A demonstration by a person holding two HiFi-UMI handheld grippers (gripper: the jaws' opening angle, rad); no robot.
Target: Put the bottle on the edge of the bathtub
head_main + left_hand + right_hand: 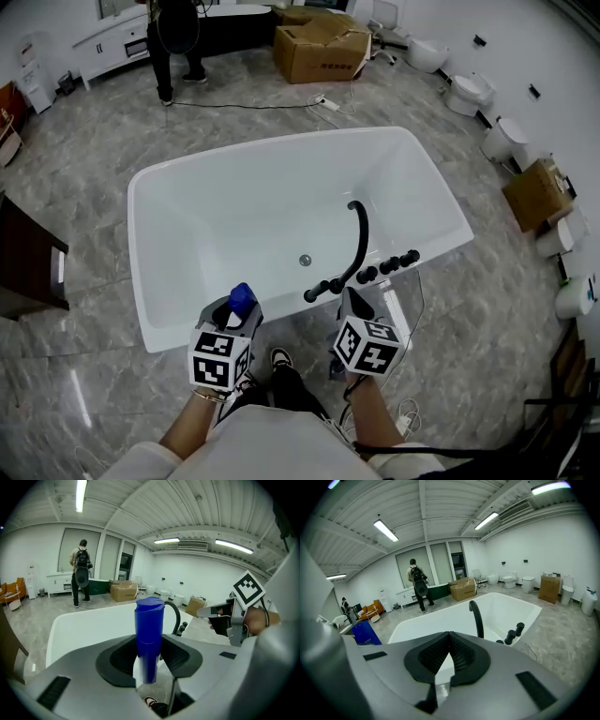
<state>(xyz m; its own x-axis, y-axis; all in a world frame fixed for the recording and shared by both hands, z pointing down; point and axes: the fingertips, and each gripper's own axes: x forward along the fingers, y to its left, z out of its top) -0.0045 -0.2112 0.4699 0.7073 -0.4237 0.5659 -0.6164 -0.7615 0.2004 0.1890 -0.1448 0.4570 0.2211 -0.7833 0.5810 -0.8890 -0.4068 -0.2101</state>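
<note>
A bottle with a tall blue cap and a clear body stands upright between the jaws of my left gripper, which is shut on it. It hangs just above the near rim of the white bathtub. In the left gripper view the blue cap rises between the black pads. My right gripper is to the right, near the black faucet, shut with nothing in it. In the right gripper view its gripper has the jaw tips touching over the tub.
Black tap knobs line the tub's near right rim. A person stands at the back beside a cardboard box. Toilets and another box line the right wall. A dark cabinet is at the left.
</note>
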